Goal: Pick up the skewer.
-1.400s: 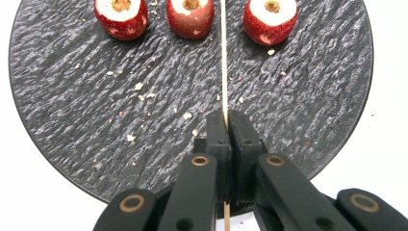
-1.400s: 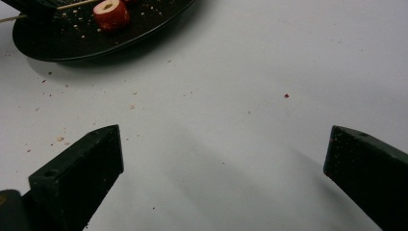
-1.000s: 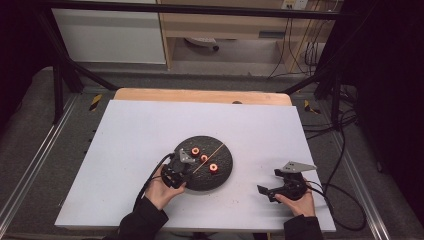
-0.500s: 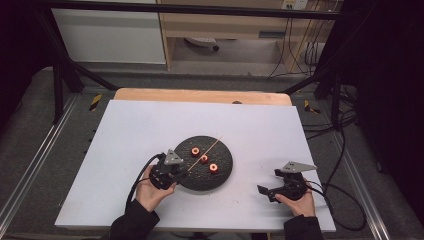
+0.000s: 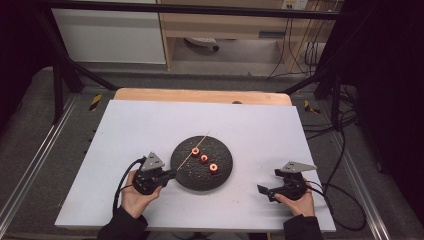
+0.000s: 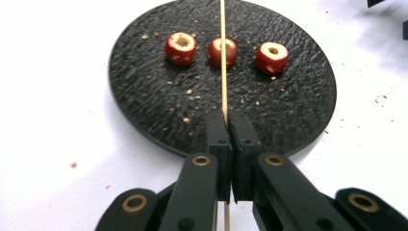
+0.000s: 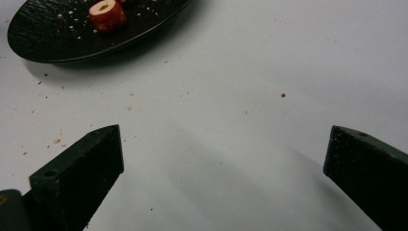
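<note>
Closest to the person, the left gripper point(image 6: 226, 126) has its two black jaws pressed together on a thin, pale wooden skewer point(image 6: 223, 57), which sticks out forward between them. In the high view this left gripper point(image 5: 169, 175) sits at the left edge of the round black textured plate point(image 5: 200, 177), and the skewer point(image 5: 192, 149) runs diagonally over the plate and ends just past its far rim. The right gripper point(image 5: 265, 190) rests on the white table surface point(image 5: 130, 130), well apart from the plate on its right side; its jaws stand wide open with nothing between them point(image 7: 223, 168). Farther, on the plate, three small red cored fruit pieces point(image 5: 204, 158) lie in a row. In the left gripper view the skewer passes over the middle piece.
</note>
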`<state>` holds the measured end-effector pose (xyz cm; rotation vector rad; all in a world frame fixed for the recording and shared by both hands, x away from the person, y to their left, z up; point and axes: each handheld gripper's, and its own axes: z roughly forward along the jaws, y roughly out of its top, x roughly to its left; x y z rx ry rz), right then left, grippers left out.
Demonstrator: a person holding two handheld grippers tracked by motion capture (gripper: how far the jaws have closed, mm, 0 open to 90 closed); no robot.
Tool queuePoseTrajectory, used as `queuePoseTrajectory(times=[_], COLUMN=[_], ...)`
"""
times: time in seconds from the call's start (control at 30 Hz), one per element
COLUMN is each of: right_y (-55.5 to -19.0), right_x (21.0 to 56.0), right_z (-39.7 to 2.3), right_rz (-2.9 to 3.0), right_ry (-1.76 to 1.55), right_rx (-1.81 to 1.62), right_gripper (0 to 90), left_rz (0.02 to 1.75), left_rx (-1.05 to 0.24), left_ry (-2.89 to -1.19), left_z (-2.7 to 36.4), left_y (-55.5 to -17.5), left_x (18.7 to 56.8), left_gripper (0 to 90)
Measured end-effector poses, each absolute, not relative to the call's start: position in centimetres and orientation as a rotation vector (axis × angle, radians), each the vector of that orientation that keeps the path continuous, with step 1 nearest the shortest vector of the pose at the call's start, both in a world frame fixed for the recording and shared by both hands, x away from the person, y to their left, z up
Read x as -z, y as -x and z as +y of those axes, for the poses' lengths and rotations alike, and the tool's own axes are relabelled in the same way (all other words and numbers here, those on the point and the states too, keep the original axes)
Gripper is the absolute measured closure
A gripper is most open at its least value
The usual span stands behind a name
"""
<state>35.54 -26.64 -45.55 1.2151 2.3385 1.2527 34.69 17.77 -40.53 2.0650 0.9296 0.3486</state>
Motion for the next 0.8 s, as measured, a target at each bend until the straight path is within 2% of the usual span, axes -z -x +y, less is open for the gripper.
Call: queuePoseTrajectory(times=[0.27,0.8], right_y=[-35.6,-37.1], right_x=[45.2,43.6], right_z=[-26.4,-22.9], right_rz=[2.335,2.408], right_ry=[-1.224,-1.216], right_rx=[-1.233,-1.153], right_gripper=[1.1,1.5], left_rz=[0.930,0.902], left_rx=[-0.364,-0.362], left_ry=[-2.022,-2.004], left_z=[19.8,22.3], left_y=[-33.9,-32.4], left_x=[41.1,42.4], left_gripper=[88.1,88.0])
